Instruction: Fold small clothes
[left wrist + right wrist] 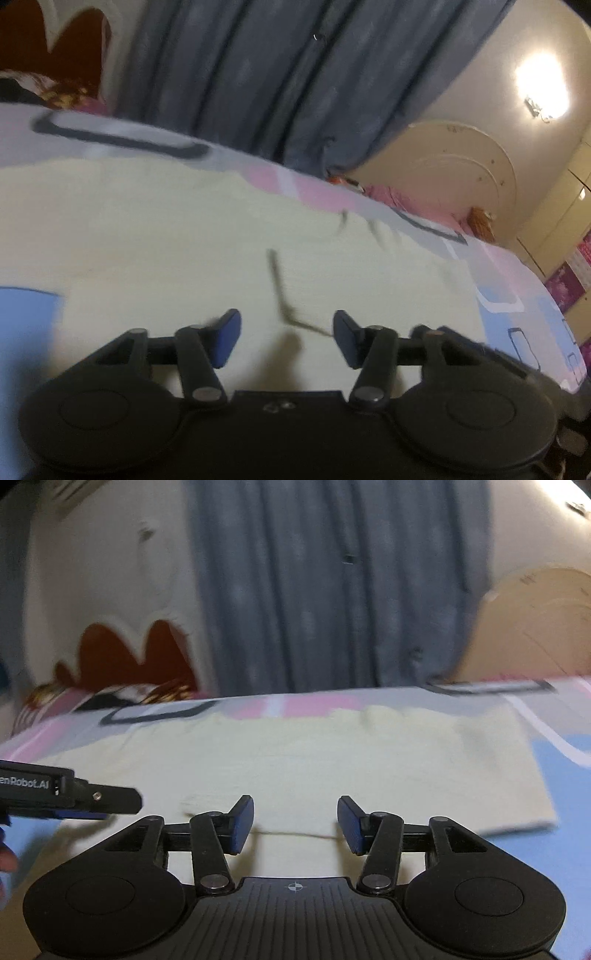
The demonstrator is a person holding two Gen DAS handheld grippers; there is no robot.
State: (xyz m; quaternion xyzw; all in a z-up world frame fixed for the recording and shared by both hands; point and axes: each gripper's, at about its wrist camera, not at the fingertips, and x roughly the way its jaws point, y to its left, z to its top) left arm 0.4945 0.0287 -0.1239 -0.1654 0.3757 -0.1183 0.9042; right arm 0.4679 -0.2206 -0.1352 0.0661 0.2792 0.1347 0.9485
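— While both claws hang just over the pale yellow cloth [332,760], which step am I in?

— Between folds, I judge; the cloth lies flat on the patterned bedsheet [569,856], its near edge just ahead of my right gripper [295,825]; its jaws stand apart, nothing between them.

— And my left gripper [287,338]?

— Apart too, empty, a loose thread [277,280] ahead; next I must pinch an edge on each side and lift evenly.
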